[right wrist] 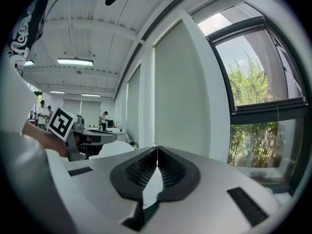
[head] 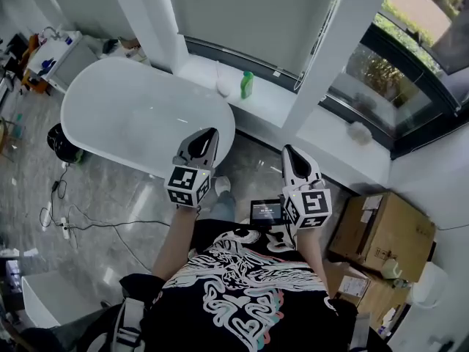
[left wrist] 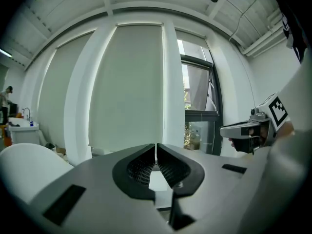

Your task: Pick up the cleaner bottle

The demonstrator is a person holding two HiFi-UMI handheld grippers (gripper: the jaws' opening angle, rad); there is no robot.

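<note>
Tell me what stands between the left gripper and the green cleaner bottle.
The rounded end of the bathtub lies between the left gripper and the cleaner bottle on the window sill behind it. Above its rim, nothing visible intervenes.

I hold both grippers out ahead of my torso, side by side and a little apart, each pointing forward and only slightly below level. My left gripper (head: 212, 132) has its jaws pressed together, tips meeting. My right gripper (head: 286, 149) matches it, jaws closed tip to tip. My left forearm (head: 179, 233) and right forearm (head: 313, 254) are bare and reach forward, with the marker cubes (head: 188, 185) facing up towards my head.
</note>
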